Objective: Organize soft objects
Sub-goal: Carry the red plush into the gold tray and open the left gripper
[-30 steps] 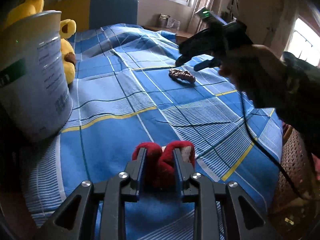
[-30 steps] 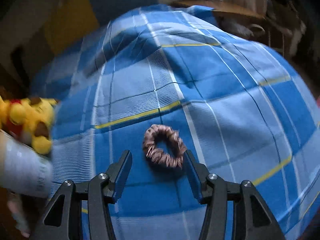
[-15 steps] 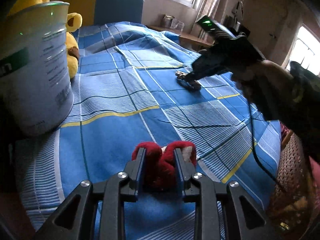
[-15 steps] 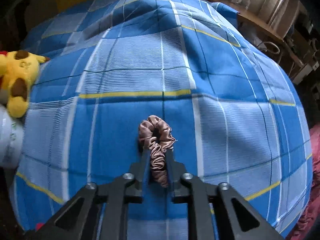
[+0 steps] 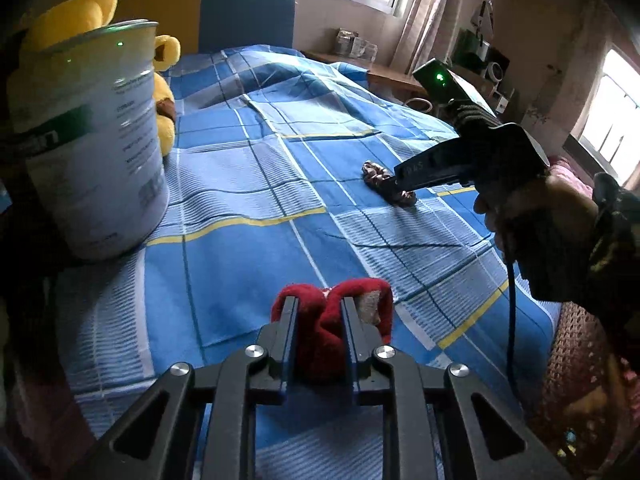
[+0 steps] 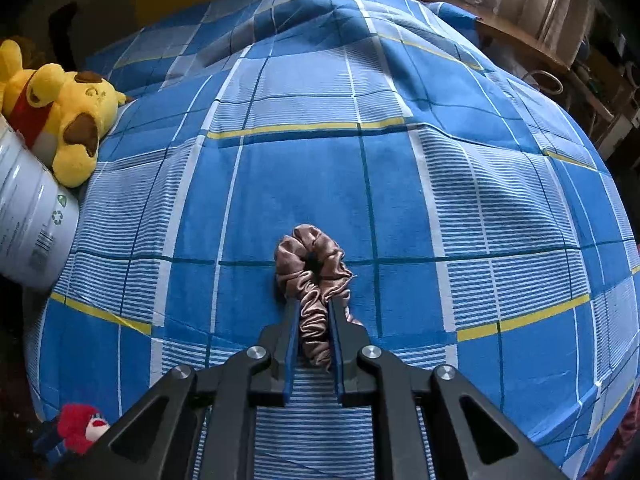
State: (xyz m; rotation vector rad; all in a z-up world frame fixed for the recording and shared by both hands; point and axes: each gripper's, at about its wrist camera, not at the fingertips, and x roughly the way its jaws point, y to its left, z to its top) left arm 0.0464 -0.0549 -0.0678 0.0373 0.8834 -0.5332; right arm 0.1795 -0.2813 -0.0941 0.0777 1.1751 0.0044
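Scrunchie, soft and slippery, sits pinched at its near edge in my right gripper; left gripper clamps a red plush toy.

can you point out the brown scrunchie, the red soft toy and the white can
brown scrunchie (image 6: 310,256), right wrist view, on its free loop.
red soft toy (image 5: 320,320), left wrist view, on its pinched middle.
white can (image 5: 96,152), left wrist view, on its labelled side.
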